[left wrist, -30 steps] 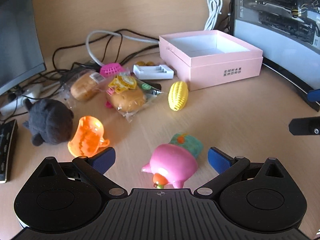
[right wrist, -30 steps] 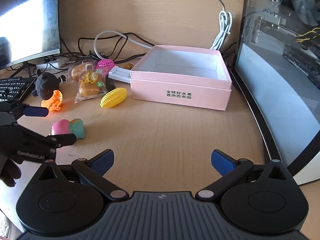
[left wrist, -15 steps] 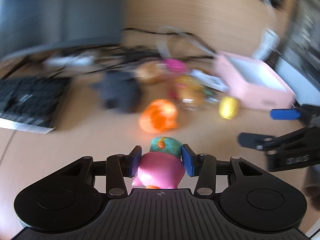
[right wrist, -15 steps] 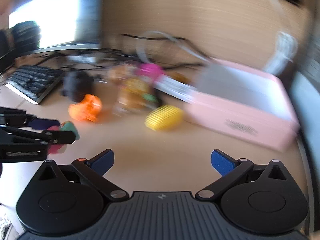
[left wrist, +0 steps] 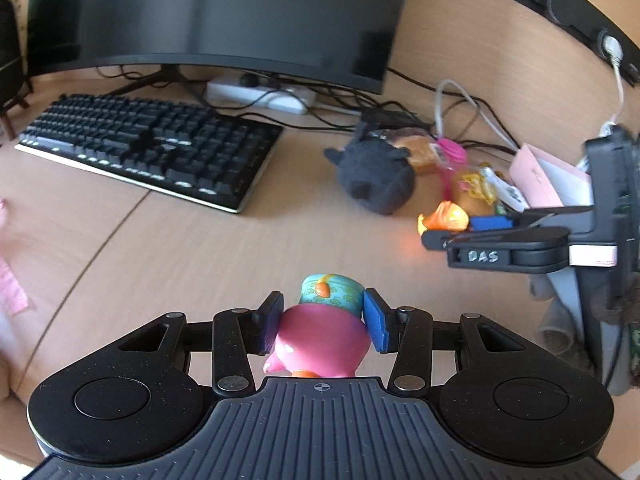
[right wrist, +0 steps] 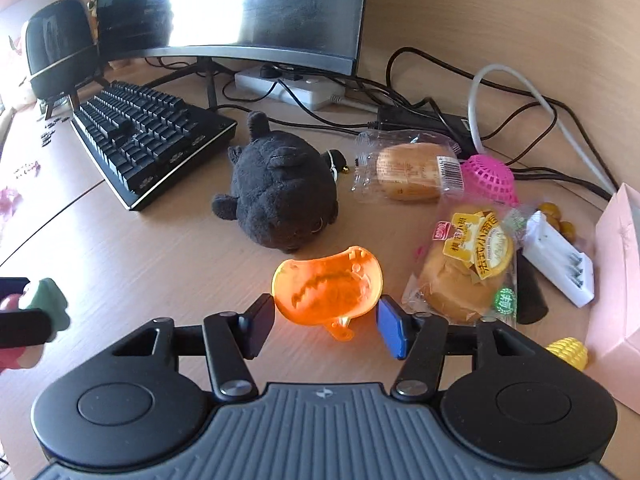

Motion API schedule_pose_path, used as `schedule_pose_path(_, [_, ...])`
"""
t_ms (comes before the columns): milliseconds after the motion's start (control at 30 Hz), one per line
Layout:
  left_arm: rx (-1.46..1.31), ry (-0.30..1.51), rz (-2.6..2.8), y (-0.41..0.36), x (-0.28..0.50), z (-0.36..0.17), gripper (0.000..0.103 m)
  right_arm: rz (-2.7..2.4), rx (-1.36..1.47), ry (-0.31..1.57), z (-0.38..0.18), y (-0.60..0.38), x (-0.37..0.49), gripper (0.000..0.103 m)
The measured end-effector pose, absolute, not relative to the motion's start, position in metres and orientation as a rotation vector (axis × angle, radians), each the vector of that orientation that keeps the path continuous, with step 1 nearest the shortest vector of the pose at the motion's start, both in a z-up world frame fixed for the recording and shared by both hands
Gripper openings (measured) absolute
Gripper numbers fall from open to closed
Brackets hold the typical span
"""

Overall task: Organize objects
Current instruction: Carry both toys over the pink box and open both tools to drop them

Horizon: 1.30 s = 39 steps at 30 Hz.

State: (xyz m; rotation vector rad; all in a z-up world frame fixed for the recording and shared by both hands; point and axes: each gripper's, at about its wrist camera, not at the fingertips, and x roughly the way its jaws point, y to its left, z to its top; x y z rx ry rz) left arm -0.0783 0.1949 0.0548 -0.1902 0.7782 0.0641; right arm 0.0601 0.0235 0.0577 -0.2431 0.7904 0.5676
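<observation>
The pale pink cardboard box (right wrist: 618, 280) runs off the right edge, its inside unseen — the ridged yellow plastic ball (right wrist: 568, 352) sits half hidden, perhaps touching it, behind the right gripper's (right wrist: 326, 322) body.

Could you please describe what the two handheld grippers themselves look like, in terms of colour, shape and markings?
Both the left gripper and the right gripper are black: a ribbed grey-black body, two round discs, jointed linkage arms with silver pivots, and flat blue pads. In the left wrist view, the right gripper's side bears white handwritten "DAS" lettering.
</observation>
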Motion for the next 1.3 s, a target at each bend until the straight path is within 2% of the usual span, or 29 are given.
schedule_pose_path(300, [-0.159, 0.719, -0.185, 0.126, -0.048, 0.080, 0.049, 0.502, -0.227, 0.690, 0.106, -0.071, -0.002, 0.055])
schedule_pose_path(600, [-0.162, 0.526, -0.464, -0.016, 0.066, 0.144, 0.052, 0.233, -0.167, 0.657, 0.124, -0.183, -0.039, 0.055])
schedule_pose_path(800, [0.043, 0.617, -0.463, -0.109, 0.133, 0.092, 0.052, 0.101, -0.093, 0.655, 0.123, -0.228, -0.043, 0.055])
schedule_pose_path(933, [-0.068, 0.626, -0.429, -0.097, 0.129, 0.082, 0.052, 0.070, -0.068, 0.659, 0.122, -0.245, -0.038, 0.055])
schedule_pose_path(1067, [-0.142, 0.568, -0.391, -0.050, 0.109, 0.089, 0.052, 0.066, -0.091, 0.636, 0.124, -0.248, -0.020, 0.055])
schedule_pose_path(1233, [-0.047, 0.634, -0.320, 0.008, 0.078, 0.067, 0.051, 0.059, -0.076, 0.540, 0.141, -0.250, 0.029, 0.055])
schedule_pose_path(1267, [-0.020, 0.664, -0.310, 0.015, 0.072, 0.060, 0.051, 0.061, -0.085, 0.508, 0.144, -0.251, 0.043, 0.062])
schedule_pose_path(1300, [-0.013, 0.701, -0.309, 0.020, 0.068, 0.052, 0.051, 0.049, -0.091, 0.497, 0.145, -0.252, 0.053, 0.077])
